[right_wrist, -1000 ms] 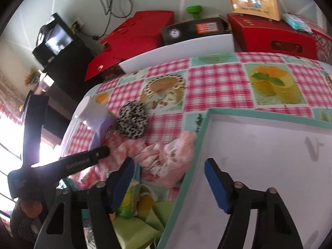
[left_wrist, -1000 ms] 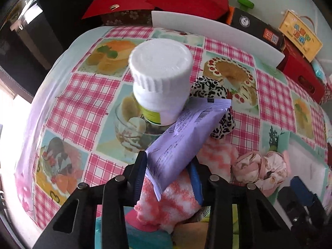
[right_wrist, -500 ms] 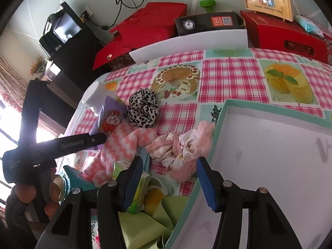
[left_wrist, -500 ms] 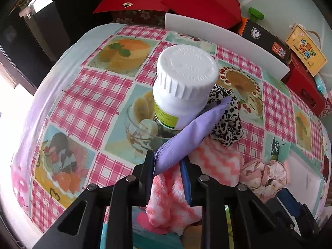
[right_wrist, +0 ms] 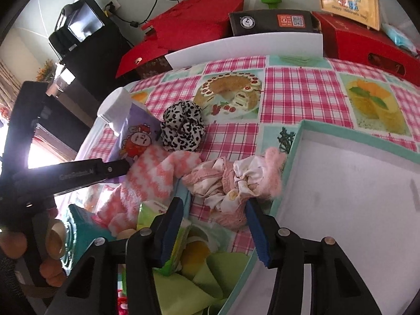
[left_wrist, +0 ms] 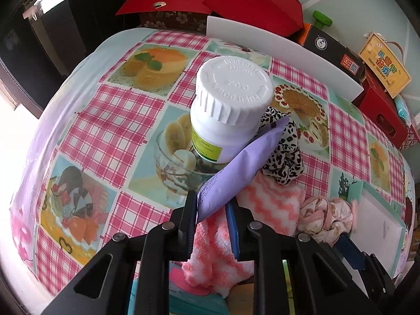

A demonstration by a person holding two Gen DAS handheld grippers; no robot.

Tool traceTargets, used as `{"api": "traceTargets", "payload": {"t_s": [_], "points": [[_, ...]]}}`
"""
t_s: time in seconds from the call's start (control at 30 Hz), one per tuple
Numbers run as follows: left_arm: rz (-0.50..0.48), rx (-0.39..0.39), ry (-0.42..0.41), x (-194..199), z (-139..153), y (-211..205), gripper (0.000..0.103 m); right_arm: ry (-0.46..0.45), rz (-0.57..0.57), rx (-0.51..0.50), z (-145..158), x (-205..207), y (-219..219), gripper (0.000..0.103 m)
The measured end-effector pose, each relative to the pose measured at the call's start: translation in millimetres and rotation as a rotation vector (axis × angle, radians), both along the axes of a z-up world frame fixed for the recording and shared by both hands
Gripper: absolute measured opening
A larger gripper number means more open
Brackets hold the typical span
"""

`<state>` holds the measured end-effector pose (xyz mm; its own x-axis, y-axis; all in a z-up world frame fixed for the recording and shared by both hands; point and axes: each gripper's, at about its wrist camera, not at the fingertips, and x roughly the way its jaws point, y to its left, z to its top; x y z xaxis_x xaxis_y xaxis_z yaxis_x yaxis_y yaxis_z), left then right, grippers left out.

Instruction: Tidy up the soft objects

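Observation:
My left gripper (left_wrist: 212,207) is shut on the lower end of a purple snack packet (left_wrist: 244,162), which leans against a white pill bottle (left_wrist: 231,110). Under the packet lies a pink-and-white fuzzy sock (left_wrist: 262,197), with a leopard-print scrunchie (left_wrist: 286,155) behind it. My right gripper (right_wrist: 215,204) points down over a crumpled pink cloth bundle (right_wrist: 236,178). Its jaws are closing with the bundle between them, and the left pad stands clear of the cloth. The white box with a teal rim (right_wrist: 296,141) sits just right of the bundle.
A green tissue pack (right_wrist: 168,236) and a teal item (right_wrist: 81,225) crowd the near edge below the sock. A white board (right_wrist: 244,47), red boxes (right_wrist: 194,18) and a black box (right_wrist: 270,22) line the back. The checked tablecloth (left_wrist: 105,131) drops off at the left.
The left jaws closed onto the purple packet, which turned from flat onto its edge. The right gripper came nearer to the pink bundle and its jaws narrowed.

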<state>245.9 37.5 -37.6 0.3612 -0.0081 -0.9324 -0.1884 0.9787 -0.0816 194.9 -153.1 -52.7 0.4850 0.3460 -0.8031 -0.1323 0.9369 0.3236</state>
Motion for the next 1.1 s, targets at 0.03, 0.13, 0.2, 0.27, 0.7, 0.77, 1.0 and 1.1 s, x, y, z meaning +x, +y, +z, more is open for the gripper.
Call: {"api": "traceTargets", "payload": {"t_s": [0.03, 0.13, 0.2, 0.27, 0.7, 0.77, 1.0, 1.1], "points": [[-0.001, 0.001, 0.000, 0, 0, 0, 0.022, -0.004, -0.002, -0.016, 0, 0, 1, 0.043], [-0.002, 0.000, 0.001, 0, 0, 0, 0.022, -0.013, -0.003, -0.063, -2, 0, 3, 0.033], [-0.001, 0.000, 0.001, 0, 0, 0, 0.022, -0.007, -0.004, -0.100, -6, 1, 6, 0.027], [0.000, 0.000, 0.004, 0, -1, 0, 0.022, -0.005, 0.000, -0.137, -9, 1, 9, 0.018], [0.003, -0.011, -0.007, 1, 1, 0, 0.015, -0.039, -0.014, -0.147, 0, -3, 6, 0.013], [0.009, -0.019, -0.011, 1, 1, 1, 0.014, -0.040, -0.018, -0.140, 1, -4, 5, 0.013], [0.007, -0.028, -0.022, -1, 4, 2, 0.012, -0.046, -0.026, -0.110, 4, -5, 1, 0.010], [0.004, -0.030, -0.032, -2, 7, 1, 0.012, -0.042, -0.025, -0.082, 6, -5, -1, 0.010]]}}
